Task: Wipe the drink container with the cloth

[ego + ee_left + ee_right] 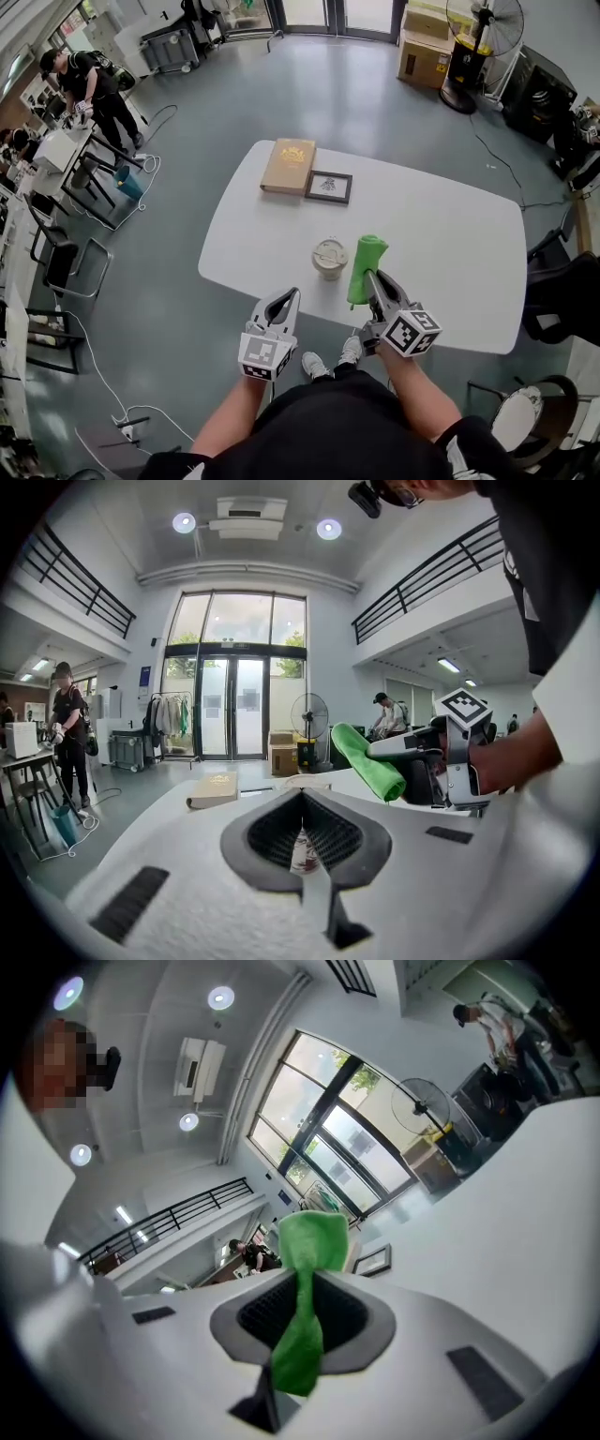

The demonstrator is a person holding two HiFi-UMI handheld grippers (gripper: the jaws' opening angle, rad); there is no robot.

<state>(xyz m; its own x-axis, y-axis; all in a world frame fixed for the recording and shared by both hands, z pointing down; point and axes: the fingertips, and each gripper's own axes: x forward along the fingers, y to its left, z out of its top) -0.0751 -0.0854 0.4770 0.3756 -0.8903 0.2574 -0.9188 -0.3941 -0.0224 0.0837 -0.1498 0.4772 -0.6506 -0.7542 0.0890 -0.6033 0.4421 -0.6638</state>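
A lidded paper drink cup [330, 259] stands upright near the front of the white table [450, 253]. Just right of the cup, my right gripper [371, 277] is shut on a green cloth [366, 262], which stands up out of its jaws without touching the cup. In the right gripper view the cloth [314, 1241] runs through the closed jaws of that gripper [305, 1283]. My left gripper [291, 294] hovers at the table's front edge, left of and short of the cup, shut and empty. In the left gripper view the cup [302, 848] shows beyond the jaws, and the cloth [370, 759] is to the right.
A tan book [288, 165] and a small framed picture [328, 187] lie at the table's far side. Grey floor surrounds the table. Chairs [66, 253] and a person [89, 89] are at the far left; a fan [478, 37] and cardboard boxes [427, 52] stand at the back.
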